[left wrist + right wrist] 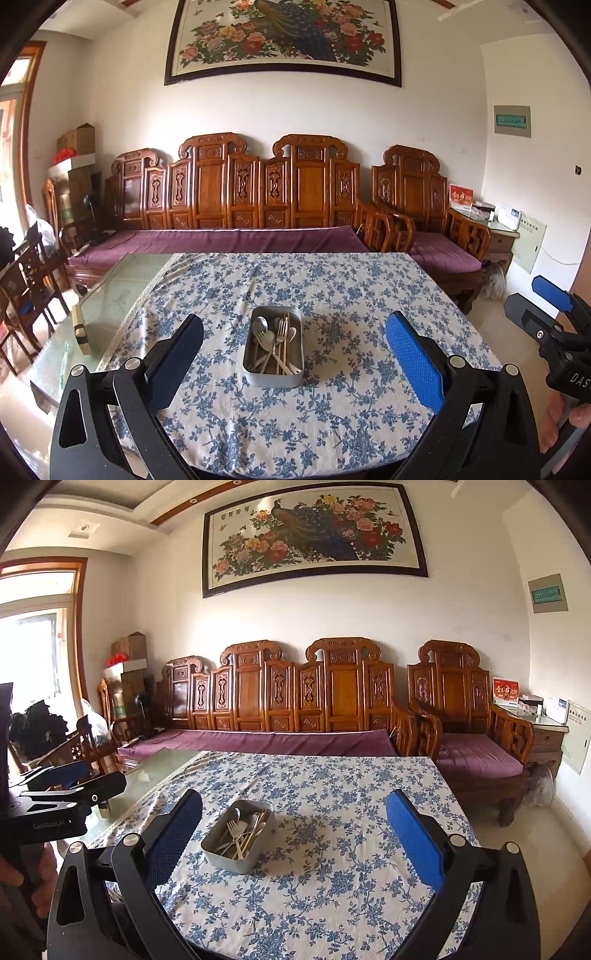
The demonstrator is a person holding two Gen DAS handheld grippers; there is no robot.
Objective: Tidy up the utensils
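The metal tray (272, 373) of utensils (275, 341) is sitting mid-table on the floral tablecloth (332, 288), ahead of both grippers. Left gripper (295, 354) and right gripper (295, 834) are hovering with fingers spread apart, holding nothing.

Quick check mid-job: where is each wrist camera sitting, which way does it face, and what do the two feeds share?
Left wrist: on the left gripper, facing the sofa across the table; its open fingers frame the tin; right gripper at its right edge.
Right wrist: on the right gripper, same heading; the tin sits left of centre; left gripper at its left edge.
Shared: tin of utensils, tablecloth, sofa, painting.
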